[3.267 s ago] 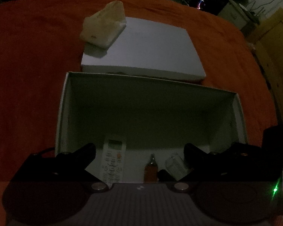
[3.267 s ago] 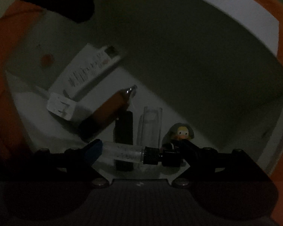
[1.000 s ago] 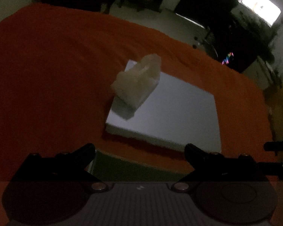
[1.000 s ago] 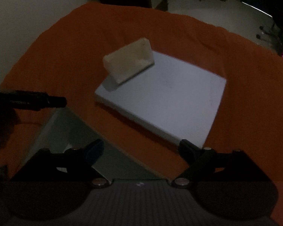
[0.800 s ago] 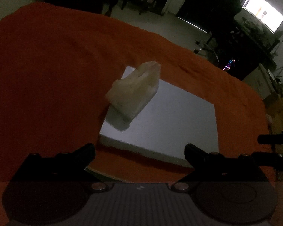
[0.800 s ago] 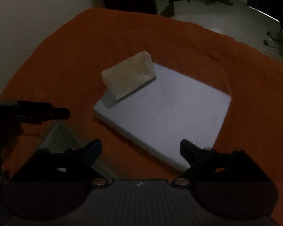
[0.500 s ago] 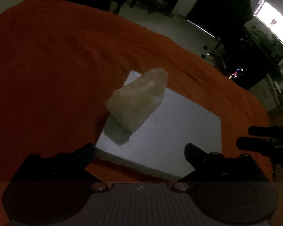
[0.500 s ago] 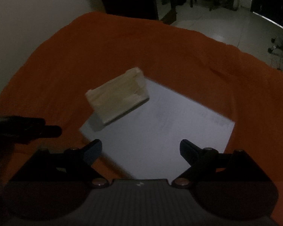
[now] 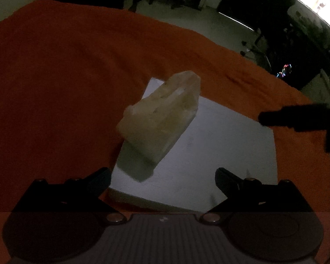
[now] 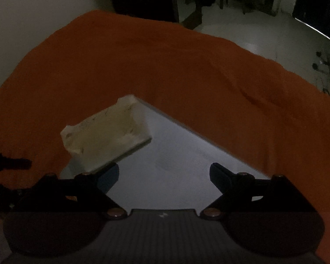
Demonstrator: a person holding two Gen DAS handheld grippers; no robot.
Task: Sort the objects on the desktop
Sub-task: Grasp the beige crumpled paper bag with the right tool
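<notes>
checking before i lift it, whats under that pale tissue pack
The tissue pack sits on one corner of a flat white lid, which lies on the orange cloth. Whatever is beneath the lid is covered.

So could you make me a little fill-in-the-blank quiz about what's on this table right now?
1. The cloth covering the table is ____.
2. The pale tissue pack rests on the flat white ____.
3. The left gripper has its jaws ____.
4. The right gripper holds ____.

Missing words: orange; lid; open; nothing
</notes>
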